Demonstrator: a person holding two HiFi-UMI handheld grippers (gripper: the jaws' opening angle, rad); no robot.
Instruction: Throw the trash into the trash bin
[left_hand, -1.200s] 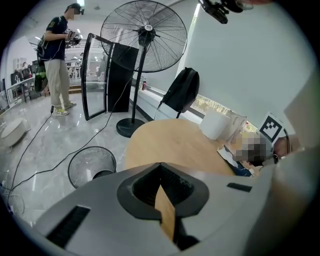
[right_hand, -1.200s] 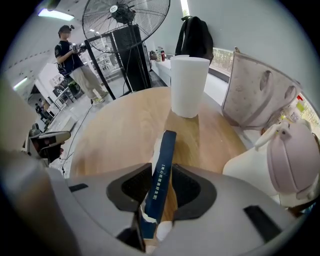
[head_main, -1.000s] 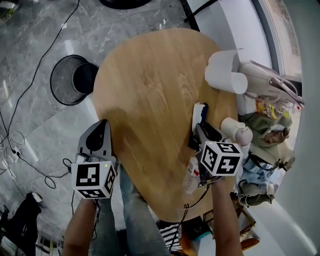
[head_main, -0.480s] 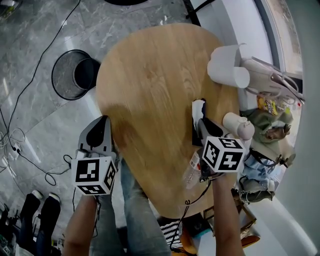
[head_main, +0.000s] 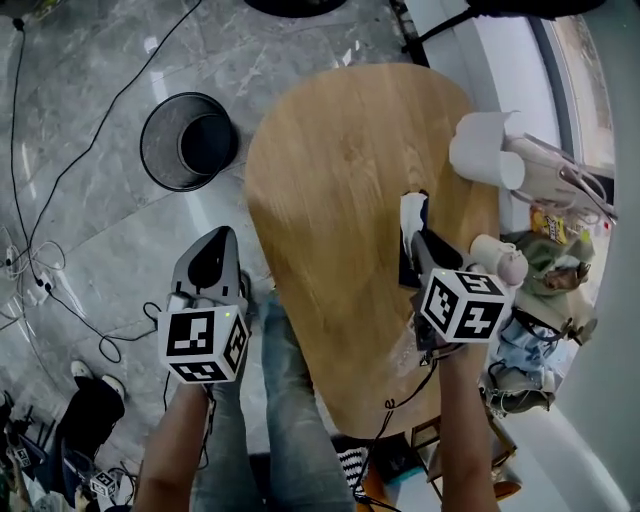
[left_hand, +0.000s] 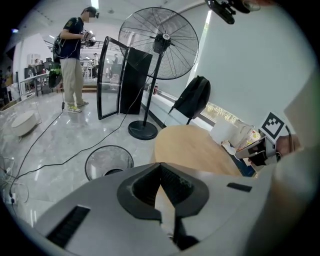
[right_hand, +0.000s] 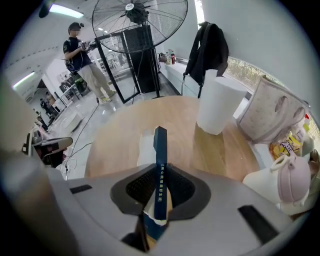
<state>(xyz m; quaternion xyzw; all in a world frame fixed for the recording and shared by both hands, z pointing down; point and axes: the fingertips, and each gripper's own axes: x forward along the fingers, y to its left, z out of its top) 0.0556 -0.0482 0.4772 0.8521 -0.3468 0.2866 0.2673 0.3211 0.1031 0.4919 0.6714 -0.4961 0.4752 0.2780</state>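
Observation:
The round black mesh trash bin (head_main: 165, 150) stands on the grey floor left of the wooden table (head_main: 340, 200); the left gripper view also has this bin (left_hand: 109, 159) below the table's edge. My right gripper (head_main: 413, 238) hangs over the table's right side. Its jaws have just been closing and are shut on a flat dark blue packet (right_hand: 160, 150), which stands edge-up between the pads (right_hand: 172, 187). A white scrap (head_main: 411, 210) shows at the packet's far end. My left gripper (head_main: 222, 240) is off the table, over the floor, jaws together and holding nothing.
A white paper roll (head_main: 487, 150) and a pale pink pot (head_main: 500, 260) crowd the table's right edge, with bags beyond. Cables (head_main: 60, 200) trail over the floor. A standing fan (left_hand: 159, 42) and a person (left_hand: 75, 55) are further off. The holder's legs (head_main: 280, 420) are below.
The view has swung, so the table and bin now sit further right in the head view. Both grippers have shifted along with it; the right one still carries the blue packet.

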